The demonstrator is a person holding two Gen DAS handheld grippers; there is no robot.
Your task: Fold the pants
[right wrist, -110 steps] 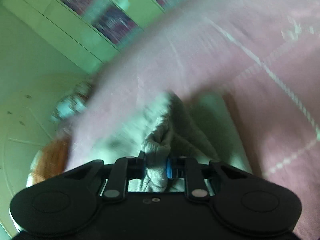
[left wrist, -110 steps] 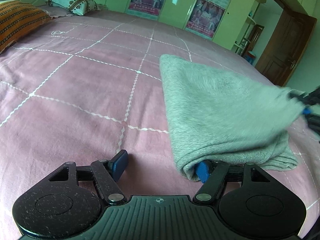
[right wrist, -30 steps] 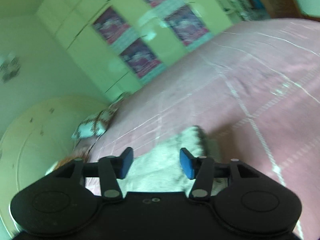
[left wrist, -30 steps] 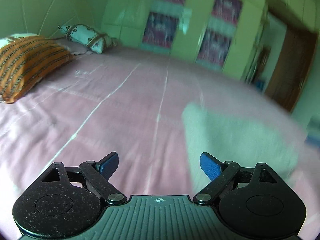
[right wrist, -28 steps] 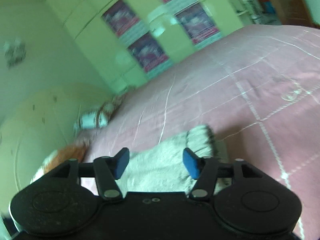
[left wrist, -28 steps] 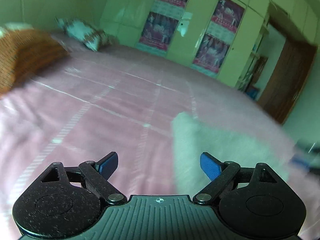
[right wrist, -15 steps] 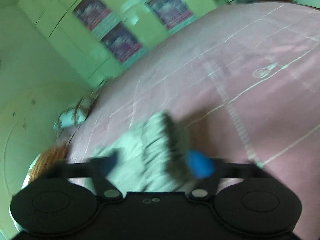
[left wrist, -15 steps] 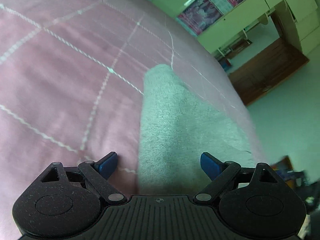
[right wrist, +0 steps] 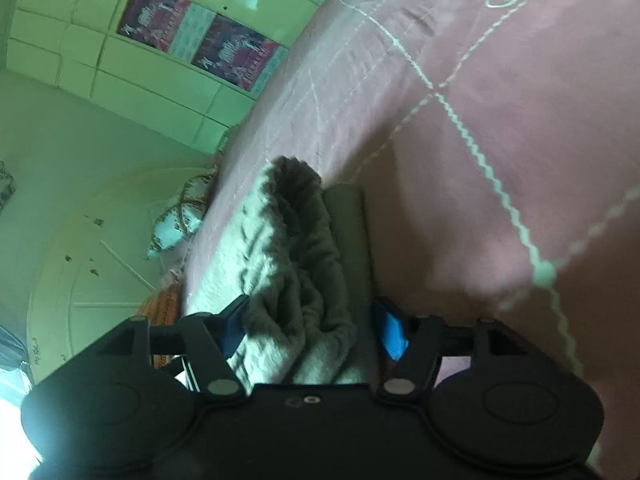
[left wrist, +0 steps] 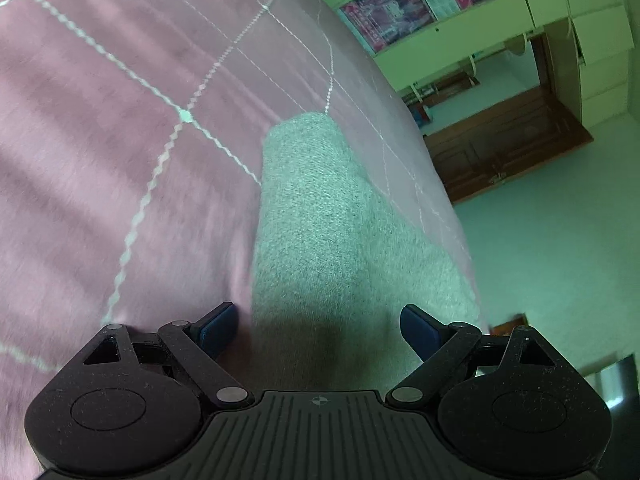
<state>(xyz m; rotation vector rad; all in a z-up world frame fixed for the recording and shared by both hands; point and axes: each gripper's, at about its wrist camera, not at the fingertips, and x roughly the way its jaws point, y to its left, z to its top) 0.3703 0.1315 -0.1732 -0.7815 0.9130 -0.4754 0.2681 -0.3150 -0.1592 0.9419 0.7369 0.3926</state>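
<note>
The grey knit pants [left wrist: 320, 224] lie folded into a long strip on the pink bedspread [left wrist: 100, 128]. My left gripper [left wrist: 320, 328] is open, its blue pads either side of the near end of the strip, low over it. In the right wrist view the bunched, ribbed end of the pants [right wrist: 296, 264] sits between the blue pads of my right gripper [right wrist: 316, 332], which is open and straddles the cloth without pinching it.
The bed's right edge [left wrist: 448, 200] drops to a green floor with a brown wooden door [left wrist: 504, 136] beyond. Green wardrobes with posters [right wrist: 200, 44] stand behind the bed. Pillows [right wrist: 176, 224] lie by the headboard.
Both grippers have dropped from above the bed down onto the folded pants. The left one now straddles the near end; the right one has closed in around the bunched end.
</note>
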